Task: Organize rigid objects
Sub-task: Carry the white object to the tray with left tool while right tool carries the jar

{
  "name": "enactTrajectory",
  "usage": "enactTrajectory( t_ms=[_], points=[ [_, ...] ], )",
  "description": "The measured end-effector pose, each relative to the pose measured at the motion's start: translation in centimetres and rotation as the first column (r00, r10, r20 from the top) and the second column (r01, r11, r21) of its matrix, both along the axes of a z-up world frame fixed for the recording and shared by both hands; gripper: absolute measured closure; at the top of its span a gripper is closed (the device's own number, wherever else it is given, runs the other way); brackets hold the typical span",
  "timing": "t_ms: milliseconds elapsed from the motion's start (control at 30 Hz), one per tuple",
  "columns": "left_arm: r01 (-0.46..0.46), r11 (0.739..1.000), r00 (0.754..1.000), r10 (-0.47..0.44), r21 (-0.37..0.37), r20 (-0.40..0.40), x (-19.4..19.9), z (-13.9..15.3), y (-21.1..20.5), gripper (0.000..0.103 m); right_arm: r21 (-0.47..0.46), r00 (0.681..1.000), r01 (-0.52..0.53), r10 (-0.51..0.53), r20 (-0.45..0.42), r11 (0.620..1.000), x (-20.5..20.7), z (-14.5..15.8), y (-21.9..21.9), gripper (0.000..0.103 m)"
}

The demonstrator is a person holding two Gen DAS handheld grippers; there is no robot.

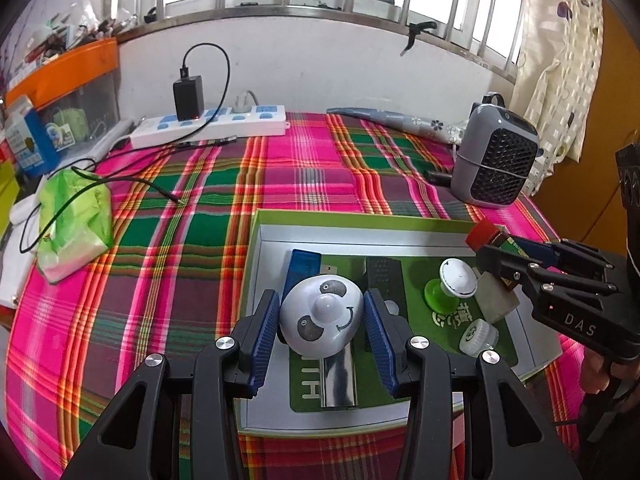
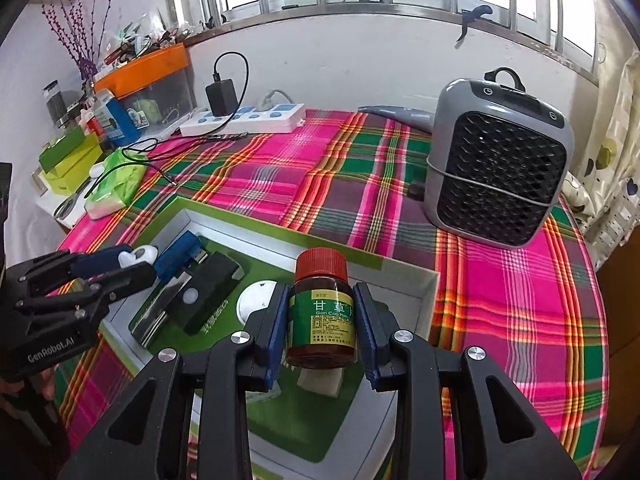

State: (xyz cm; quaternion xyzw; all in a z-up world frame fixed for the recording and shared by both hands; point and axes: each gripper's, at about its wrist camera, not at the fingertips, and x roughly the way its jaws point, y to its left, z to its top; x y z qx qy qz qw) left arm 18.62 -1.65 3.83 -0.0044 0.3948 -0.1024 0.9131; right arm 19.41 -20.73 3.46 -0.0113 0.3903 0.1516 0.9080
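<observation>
A: What is the left gripper (image 1: 322, 318) holding?

B: A round white panda toy (image 1: 322, 316). The two blue pads (image 1: 267, 320) squeeze it from both sides. It hangs over the green box (image 1: 360, 220) on the desk.

A: And the right gripper (image 2: 322, 322)?

B: It holds a brown medicine bottle (image 2: 322, 316) with a red cap and a green and yellow label. The blue pads press on both sides of it. The bottle stands up straight, above the near corner of the box.

A: What is inside the box?

B: A blue USB stick (image 1: 302, 270) near the back wall, with a black block (image 1: 384, 276) beside it. There is a white knob on a green base (image 1: 454, 284), a grey-white block (image 1: 494, 296) just right of it, and a small clear cap (image 1: 478, 336) in front. A shiny metal piece (image 1: 340, 380) lies under the panda toy.

A: What else is on the desk?

B: A pink and green checked cloth (image 1: 180, 260) covers it. A grey fan heater (image 2: 496, 160) stands at the back right. A white power strip (image 1: 208, 126) with a black charger (image 1: 188, 98) plugged in lies by the wall. A green tissue pack (image 1: 74, 220) sits at the left, with a black wire across it.
</observation>
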Motion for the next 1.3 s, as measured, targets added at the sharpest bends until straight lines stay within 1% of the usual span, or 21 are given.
enactTrajectory(
  t_ms=[400, 500, 633, 733, 967, 1300],
  points=[
    [0.01, 1.0, 1.0, -0.01, 0.005, -0.026, 0.4, -0.8, -0.2, 0.06, -0.005, 1.0, -0.028, 0.028, -0.01, 1.0, 1.1, -0.2, 1.3, 0.07],
    [0.012, 1.0, 0.999, -0.012, 0.008, -0.032, 0.6, -1.0, -0.2, 0.06, 0.01, 1.0, -0.024, 0.024, -0.02, 1.0, 1.6, -0.3, 1.2, 0.07],
    [0.015, 1.0, 0.999, -0.014, 0.008, -0.04, 0.8, -1.2, -0.3, 0.06, 0.009, 0.999, -0.026, 0.026, -0.029, 1.0, 1.8, -0.6, 1.3, 0.07],
    [0.012, 1.0, 0.999, -0.012, 0.01, -0.042, 0.8, -1.3, -0.3, 0.06, 0.029, 0.999, -0.03, 0.031, -0.043, 0.999, 2.1, -0.8, 1.3, 0.07],
    [0.007, 1.0, 0.999, -0.006, 0.007, -0.044, 1.0, -1.4, -0.2, 0.06, 0.047, 0.999, -0.025, 0.027, -0.047, 0.999, 2.4, -1.0, 1.3, 0.07],
    [0.008, 1.0, 0.999, -0.007, 0.008, -0.044, 1.1, -1.4, -0.2, 0.06, 0.057, 0.997, -0.02, 0.024, -0.07, 0.998, 2.7, -1.6, 1.2, 0.07]
  ],
)
